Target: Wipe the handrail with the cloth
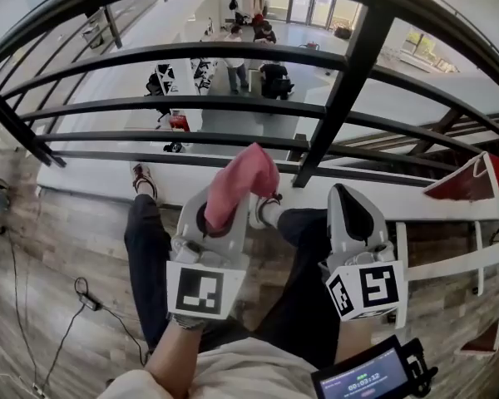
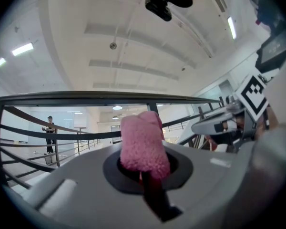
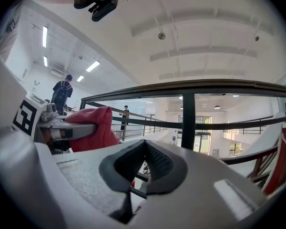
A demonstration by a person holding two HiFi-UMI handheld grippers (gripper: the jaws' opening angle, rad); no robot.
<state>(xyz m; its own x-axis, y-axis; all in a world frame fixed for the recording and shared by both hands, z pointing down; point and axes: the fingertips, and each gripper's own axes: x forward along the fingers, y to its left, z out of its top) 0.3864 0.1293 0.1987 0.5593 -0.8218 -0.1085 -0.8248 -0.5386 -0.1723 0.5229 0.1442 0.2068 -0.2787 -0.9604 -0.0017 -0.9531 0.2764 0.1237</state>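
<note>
Now the left gripper (image 1: 223, 216) is clamping the cloth (image 1: 245, 181), the handrail (image 2: 100, 98) running 9-to-3 at 12 o'clock; the right gripper (image 1: 350, 199) jaws are sitting closed, empty.

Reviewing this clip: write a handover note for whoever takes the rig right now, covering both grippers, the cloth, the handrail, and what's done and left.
Left gripper: shut on the fluffy pink cloth, which sticks up out of the jaws.
Right gripper: shut, nothing between the jaws, held level beside the left one.
Black metal handrail: straight ahead, above and beyond both grippers; the cloth shows no contact with it.
Done: cloth is gripped.
Left: raise the cloth to the top rail and wipe along it. No wiped stretch can be told from these views.
</note>
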